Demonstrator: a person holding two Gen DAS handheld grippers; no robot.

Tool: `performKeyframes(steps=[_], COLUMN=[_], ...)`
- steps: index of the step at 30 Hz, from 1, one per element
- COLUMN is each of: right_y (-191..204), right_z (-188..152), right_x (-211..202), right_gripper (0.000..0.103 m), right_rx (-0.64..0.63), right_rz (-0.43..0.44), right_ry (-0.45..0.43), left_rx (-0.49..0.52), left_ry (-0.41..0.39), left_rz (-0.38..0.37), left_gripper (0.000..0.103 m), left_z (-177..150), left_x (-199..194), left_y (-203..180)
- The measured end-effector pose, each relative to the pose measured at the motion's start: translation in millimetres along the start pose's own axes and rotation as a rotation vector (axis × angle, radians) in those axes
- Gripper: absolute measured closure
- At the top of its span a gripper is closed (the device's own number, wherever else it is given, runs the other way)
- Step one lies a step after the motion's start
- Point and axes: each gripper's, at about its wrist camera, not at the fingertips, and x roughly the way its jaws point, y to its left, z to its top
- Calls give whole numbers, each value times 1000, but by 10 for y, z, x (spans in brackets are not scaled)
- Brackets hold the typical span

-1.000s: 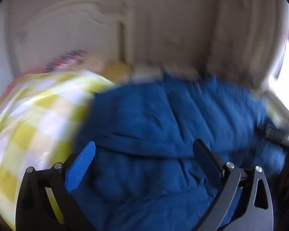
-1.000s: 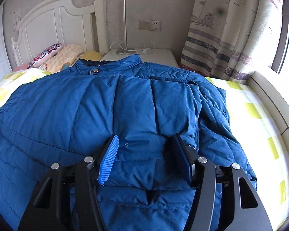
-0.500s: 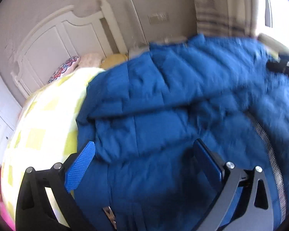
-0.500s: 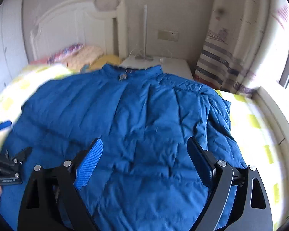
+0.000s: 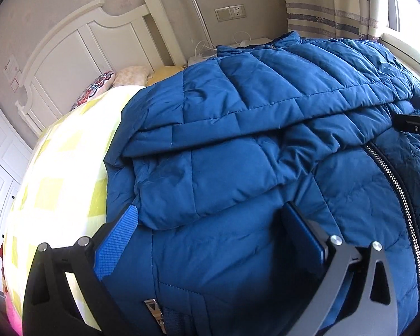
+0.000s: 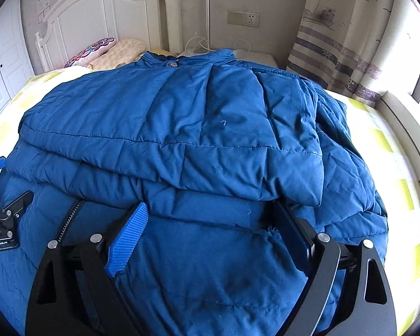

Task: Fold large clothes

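a blue quilted down jacket (image 6: 198, 128) lies spread over the bed (image 6: 389, 151), collar toward the white headboard (image 6: 98, 8), both sleeves folded across its front and the zipper (image 5: 397, 193) showing below them. pillows (image 6: 109, 51) sit by the headboard, with a nightstand (image 6: 254, 56) and a striped curtain (image 6: 338, 53) beyond. the right gripper (image 6: 210, 224) points down at the folded sleeve, its fingers having just spread wide, with nothing pinched. the left gripper (image 5: 212, 224) tilts down over the other sleeve cuff, fingers wide, gripping nothing. the bedsheet (image 5: 56, 173) is yellow-and-white checked.
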Motion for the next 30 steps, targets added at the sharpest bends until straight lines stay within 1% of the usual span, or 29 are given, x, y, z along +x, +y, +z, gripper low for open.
performKeyframes(steps=[2, 3, 4, 5, 7, 8, 9, 10, 11, 12, 14, 16, 17, 19, 20, 21, 22, 23, 24, 25, 27, 29, 30], right_y=[1, -15, -28, -20, -10, -10, -27, -89, -136, -228, -318, -358, -354, -358, -381, -406, -429, -461, -478, -517, -542, -599, -637], right_z=[7, 23, 45, 102, 242, 339, 466, 634, 715, 850, 961, 1016, 987, 934, 923, 953, 1001, 1077, 1119, 1220, 1349, 1451, 1473], right_x=[-70, -140, -212, -332, -456, -488, -484, -411, -349, -201, 3, 246, 374, 512, 515, 482, 451, 372, 317, 220, 165, 266, 414], right_gripper=[17, 17, 17, 17, 17, 17, 17, 17, 17, 17, 17, 17, 17, 16, 16, 17, 17, 17, 17, 17, 17, 16, 16], right_rx=[10, 17, 15, 5, -20, -32, -37, -20, -1, 41, 77, 68, 40, 6, 6, 12, 19, 30, 37, 54, 75, 86, 91], right_rz=[-2, 6, 21, 32, 12, -12, -35, -41, -44, -56, -45, -53, -65, -60, -51, -40, -33, -22, -18, -17, -18, -29, -47], right_ry=[-7, -31, -62, -115, -180, -207, -222, -211, -197, -160, -113, -69, -48, -30, -27, -9, -5, -30, -57, -105, -149, -140, -95], left_rx=[-6, -14, -33, -51, -89, -114, -128, -137, -146, -158, -204, -236, -242, -250, -274, -288, -289, -288, -292, -300, -313, -319, -323], left_ry=[-2, -4, -16, -33, -61, -77, -91, -103, -97, -74, -33, -8, 15, 79, 90, 91, 99, 100, 84, 58, 4, -5, 18], left_rz=[-4, -18, -65, -106, -163, -183, -173, -149, -116, -104, -111, -114, -106, -88, -121, -135, -142, -152, -163, -170, -164, -141, -129], left_gripper=[2, 2, 2, 2, 2, 2, 2, 2, 2, 2, 2, 2, 2, 2, 2, 2, 3, 3, 3, 3, 2, 2, 2], left_z=[5, 28, 91, 170, 382, 549, 686, 820, 979, 1085, 1213, 1256, 1268, 1228, 1203, 1199, 1228, 1291, 1340, 1409, 1578, 1655, 1663], left_x=[-23, -46, -105, -175, -240, -237, -209, -156, -30, 106, 362, 566, 725, 978, 1043, 1040, 1023, 992, 950, 897, 836, 891, 1005], left_y=[14, 37, 80, 118, 217, 276, 310, 333, 356, 375, 427, 469, 483, 510, 552, 581, 598, 629, 655, 698, 768, 770, 778])
